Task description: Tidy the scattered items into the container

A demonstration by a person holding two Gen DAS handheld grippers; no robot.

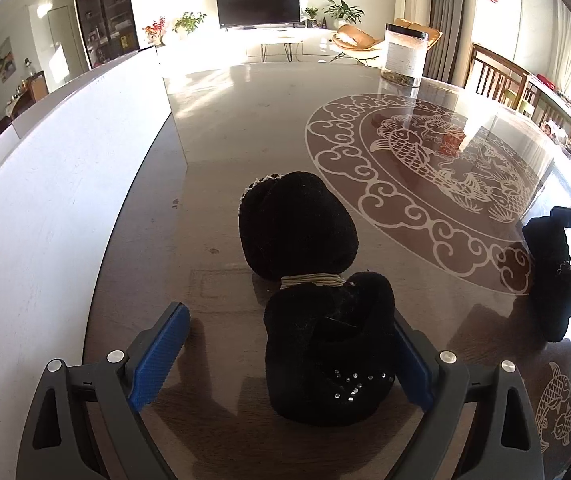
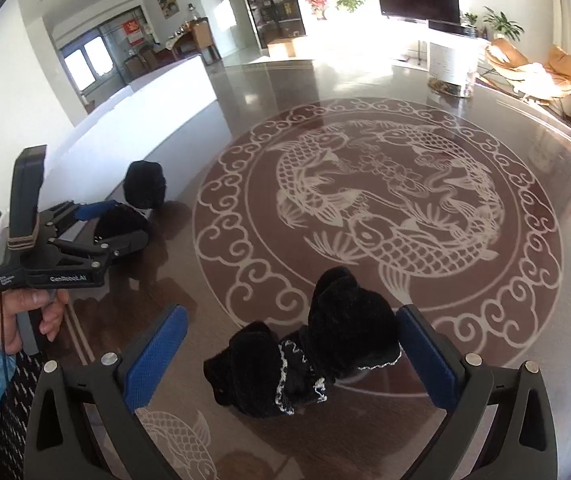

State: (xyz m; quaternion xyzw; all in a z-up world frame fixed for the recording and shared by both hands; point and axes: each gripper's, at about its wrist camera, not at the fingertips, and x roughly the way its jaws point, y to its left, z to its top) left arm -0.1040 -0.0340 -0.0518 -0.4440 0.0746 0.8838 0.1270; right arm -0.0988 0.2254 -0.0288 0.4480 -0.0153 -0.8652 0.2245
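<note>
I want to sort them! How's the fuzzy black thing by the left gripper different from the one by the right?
The left item has shiny studs and a striped band; the right item has white lacy trim. The left item lies near the white box; the right item sits on the fish pattern. Both are black and fuzzy.

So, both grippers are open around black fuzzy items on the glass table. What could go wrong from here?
1. The left gripper stands open around the black rhinestone piece; it looks joined by a striped band to the black piece behind, which may drag or snag.
2. The black bundle between the right gripper's fingers is loose and lumpy; a pinch may catch only part.
3. The white container has a tall wall; a low carry may hit it.
</note>
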